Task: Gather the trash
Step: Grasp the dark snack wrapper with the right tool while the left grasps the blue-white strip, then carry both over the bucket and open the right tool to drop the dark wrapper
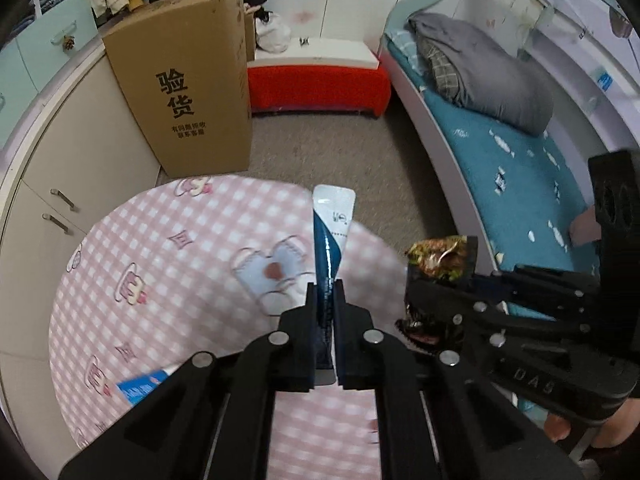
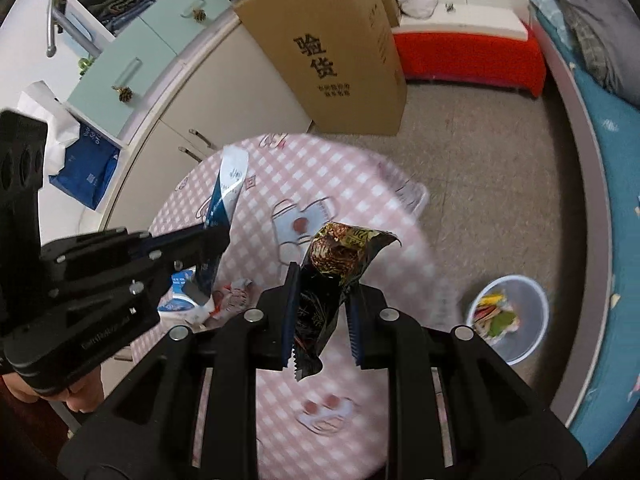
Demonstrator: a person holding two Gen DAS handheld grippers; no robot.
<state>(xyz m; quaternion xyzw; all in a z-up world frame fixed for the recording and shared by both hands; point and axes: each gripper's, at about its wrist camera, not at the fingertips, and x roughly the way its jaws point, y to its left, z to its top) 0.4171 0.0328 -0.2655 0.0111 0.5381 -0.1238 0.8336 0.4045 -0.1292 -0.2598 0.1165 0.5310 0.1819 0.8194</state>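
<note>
From the left wrist camera, my left gripper [image 1: 325, 292] is clamped on a blue-and-white sachet [image 1: 331, 236]. The sachet's long axis runs straight out along the fingers toward twelve o'clock, its free end standing above the pink checked tabletop [image 1: 168, 240]. At three o'clock my right gripper [image 1: 430, 308] comes in from the side, closed on a dark crumpled snack wrapper [image 1: 438, 258]. More blue-and-white litter [image 1: 140, 386] lies on the tabletop at eight o'clock, partly hidden by the gripper frame. This view shows no bin at all, only the cardboard box [image 1: 188, 92] at eleven o'clock and the bed [image 1: 520, 184] at two.

From the right wrist camera, my right gripper [image 2: 322, 312] pinches the snack wrapper [image 2: 340, 260] upright, its long axis toward twelve o'clock and its torn tail hanging below the fingers. The left gripper [image 2: 214, 236] reaches in from nine o'clock with the sachet [image 2: 228, 188] slanting to eleven. This view shows what the other lacks: the waste bin [image 2: 536, 312] stands on the floor at three to four o'clock, beside the bed [image 2: 608, 200], with colourful scraps already inside. I judge the right hand is nearer the bin, so its wrapper has the shorter trip; the left must cross over the tabletop [image 2: 360, 184]. More wrappers [image 2: 232, 296] remain under the left gripper.
</note>
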